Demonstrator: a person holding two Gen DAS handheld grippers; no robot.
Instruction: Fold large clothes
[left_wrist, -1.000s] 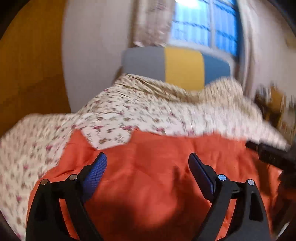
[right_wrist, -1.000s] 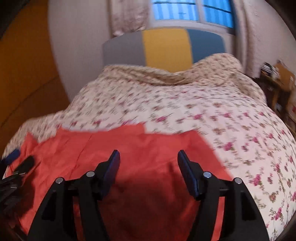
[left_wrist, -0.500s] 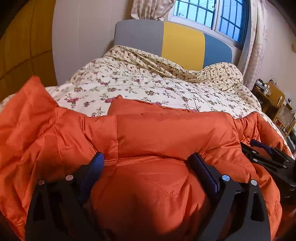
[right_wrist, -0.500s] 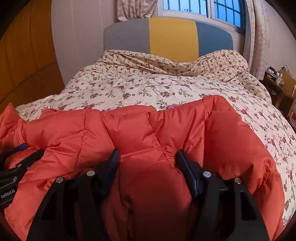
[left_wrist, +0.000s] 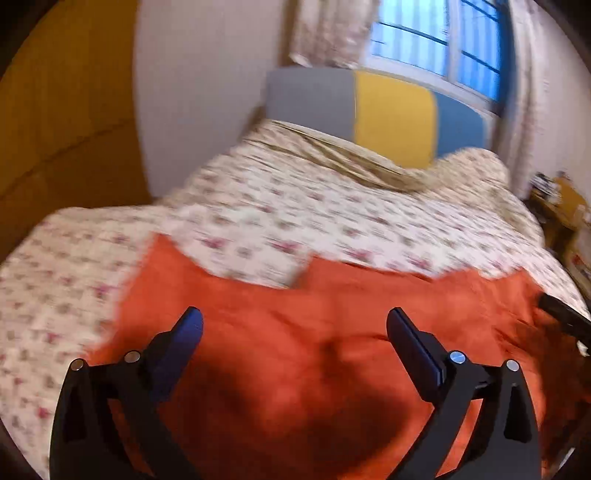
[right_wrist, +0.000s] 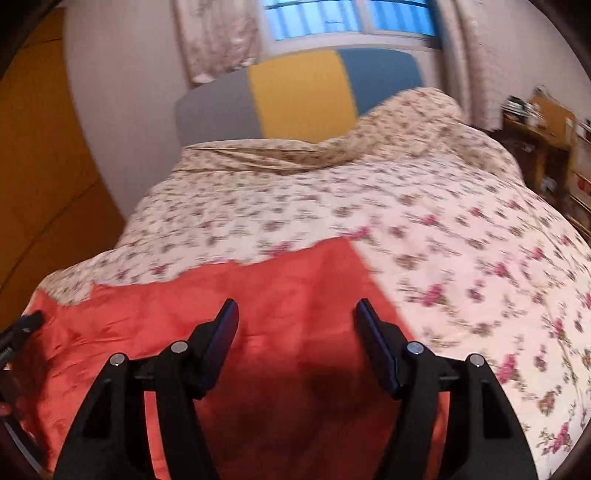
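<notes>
An orange padded jacket (left_wrist: 295, 350) lies spread flat on the floral bedspread (left_wrist: 295, 214) at the near end of the bed. My left gripper (left_wrist: 294, 321) is open and hovers over its left half, holding nothing. The jacket also shows in the right wrist view (right_wrist: 288, 295), where my right gripper (right_wrist: 295, 314) is open above its right half. The right gripper's tip shows at the left view's right edge (left_wrist: 565, 314). The left gripper's tip shows at the right view's left edge (right_wrist: 22, 328). Both views are motion-blurred.
The grey, yellow and blue headboard (left_wrist: 369, 110) stands at the far end under a window (left_wrist: 443, 48). An orange wall panel (left_wrist: 66, 110) is on the left. A cluttered wooden desk (right_wrist: 539, 136) stands right of the bed. A bunched quilt mound (right_wrist: 413, 114) lies by the headboard.
Half a second ago both grippers were low against the puffed-up jacket. Now they are raised above it, and it lies flat. Both grippers stay open.
</notes>
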